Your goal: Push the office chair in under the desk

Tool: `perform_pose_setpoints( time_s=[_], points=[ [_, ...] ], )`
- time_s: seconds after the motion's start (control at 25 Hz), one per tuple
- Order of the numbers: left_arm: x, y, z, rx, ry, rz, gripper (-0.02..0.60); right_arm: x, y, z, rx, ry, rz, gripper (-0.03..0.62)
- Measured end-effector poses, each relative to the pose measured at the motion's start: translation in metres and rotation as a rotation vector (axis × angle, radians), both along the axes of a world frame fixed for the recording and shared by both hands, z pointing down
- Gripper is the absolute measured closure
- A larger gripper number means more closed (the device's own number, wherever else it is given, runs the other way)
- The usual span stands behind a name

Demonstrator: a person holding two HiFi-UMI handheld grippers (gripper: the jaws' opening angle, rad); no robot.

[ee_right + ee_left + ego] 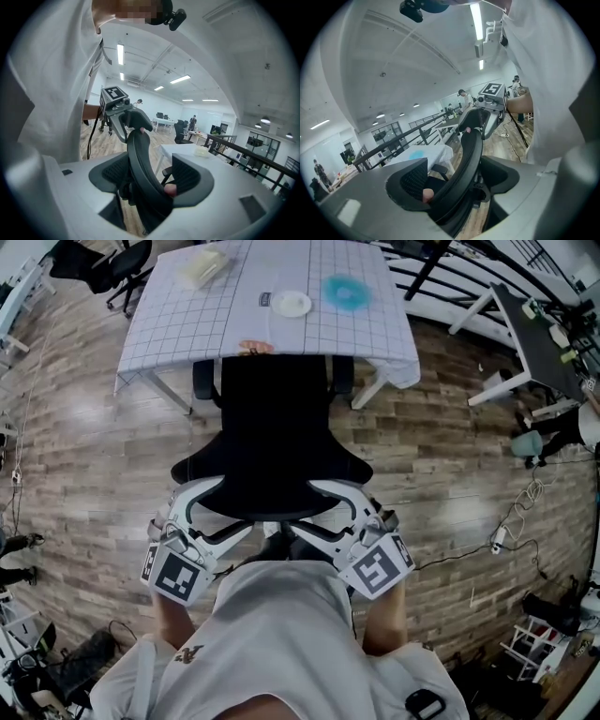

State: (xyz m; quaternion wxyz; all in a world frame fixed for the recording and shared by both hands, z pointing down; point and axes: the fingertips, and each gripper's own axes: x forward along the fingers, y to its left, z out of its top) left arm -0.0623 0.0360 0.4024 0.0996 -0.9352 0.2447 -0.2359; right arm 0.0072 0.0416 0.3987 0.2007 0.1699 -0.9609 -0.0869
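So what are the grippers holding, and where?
The office chair, by its backrest's top edge: left gripper at its left end, right gripper at its right.

Open-plan office, w/ a bit of a test-lab feel. Wood-plank floor (84, 427), long ceiling strip lights (121, 54), and rows of white tables (161, 121) far back w/ a few people (192, 123) standing about. Black mesh office chair (277, 446) at a desk (178, 324) under a grid-print cloth. More white-legged desks (525, 329) off to the right, a spare chair (117, 268) top left. Dark railing (405, 137) along one side, cables (516, 517) loose on the floor.
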Motion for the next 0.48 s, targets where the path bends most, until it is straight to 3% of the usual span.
perform_pose_setpoints(
  time_s=[0.48],
  points=[
    [0.005, -0.033, -0.001, -0.009, 0.008, -0.011, 0.221, 0.005, -0.032, -0.002, 0.006, -0.002, -0.007, 0.296]
  ],
)
